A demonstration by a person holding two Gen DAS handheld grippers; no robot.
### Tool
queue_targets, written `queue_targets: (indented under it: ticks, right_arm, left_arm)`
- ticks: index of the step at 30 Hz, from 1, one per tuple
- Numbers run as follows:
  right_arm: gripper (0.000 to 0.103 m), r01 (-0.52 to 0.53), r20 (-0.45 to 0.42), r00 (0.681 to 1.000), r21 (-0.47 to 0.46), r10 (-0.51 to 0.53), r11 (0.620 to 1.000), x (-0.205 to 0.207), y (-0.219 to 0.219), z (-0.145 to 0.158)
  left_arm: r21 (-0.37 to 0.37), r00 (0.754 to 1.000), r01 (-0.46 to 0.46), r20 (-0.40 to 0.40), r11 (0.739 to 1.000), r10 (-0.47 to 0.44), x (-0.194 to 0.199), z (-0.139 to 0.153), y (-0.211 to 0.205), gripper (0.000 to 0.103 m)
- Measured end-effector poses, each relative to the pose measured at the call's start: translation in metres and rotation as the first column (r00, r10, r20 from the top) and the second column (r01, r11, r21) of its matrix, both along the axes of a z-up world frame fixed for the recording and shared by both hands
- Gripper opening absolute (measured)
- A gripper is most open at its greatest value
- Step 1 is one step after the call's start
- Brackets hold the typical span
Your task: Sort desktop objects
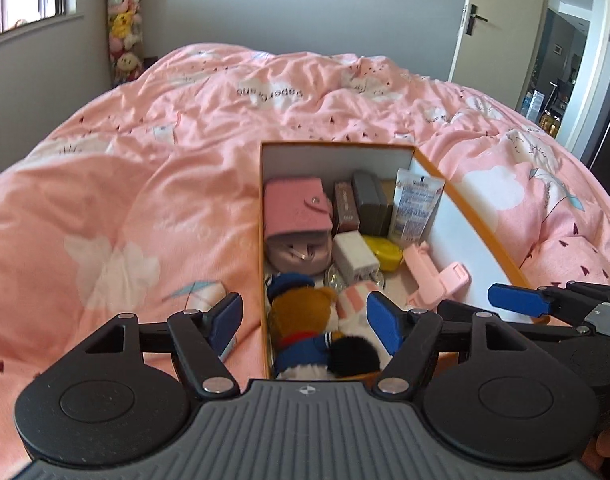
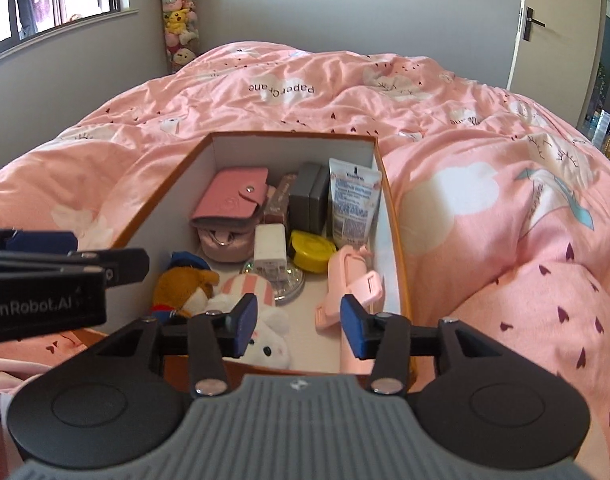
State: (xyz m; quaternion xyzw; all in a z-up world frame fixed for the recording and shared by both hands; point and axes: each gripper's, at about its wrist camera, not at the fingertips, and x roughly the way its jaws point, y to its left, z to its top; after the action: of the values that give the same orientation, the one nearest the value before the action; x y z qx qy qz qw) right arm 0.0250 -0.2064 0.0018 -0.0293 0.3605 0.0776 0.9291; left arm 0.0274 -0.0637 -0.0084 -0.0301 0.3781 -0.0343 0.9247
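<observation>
An orange box with white walls (image 1: 337,145) (image 2: 289,135) lies on a pink duvet. Inside are a pink wallet (image 1: 295,208), a white charger (image 1: 355,256), a yellow tin (image 2: 311,250), a cream tube (image 2: 353,200), a pink clip holder (image 2: 345,276), a brown bear plush (image 1: 301,312) and a white plush (image 2: 265,336). My left gripper (image 1: 305,320) is open, straddling the box's left wall above the bear. My right gripper (image 2: 299,326) is open over the box's near end, with the white plush below it and the pink holder beside its right finger. Neither holds anything.
The rumpled pink duvet (image 1: 145,184) covers the bed all around the box. A column of plush toys (image 2: 179,20) hangs in the far corner beside a window. A white door (image 1: 501,20) stands ajar at the right.
</observation>
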Motion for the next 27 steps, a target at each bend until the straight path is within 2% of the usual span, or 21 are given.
queue_targets:
  ticks: [9, 14, 27]
  right_arm:
    - [0.053, 0.038, 0.035, 0.999, 0.000, -0.038, 0.999, -0.009, 0.004, -0.014]
    - [0.055, 0.045, 0.048, 0.998, -0.002, -0.045, 0.999, -0.009, 0.003, -0.018]
    - [0.058, 0.042, 0.041, 0.998, 0.001, -0.042, 0.999, -0.006, 0.003, -0.023]
  left_arm:
    - [0.041, 0.997, -0.024, -0.070, 0.999, 0.027, -0.002, -0.018, -0.005, 0.080]
    - [0.045, 0.996, -0.039, -0.076, 0.998, 0.042, -0.002, -0.021, -0.007, 0.080]
    - [0.008, 0.993, -0.047, -0.110, 0.999, 0.047, 0.002, -0.026, -0.001, 0.081]
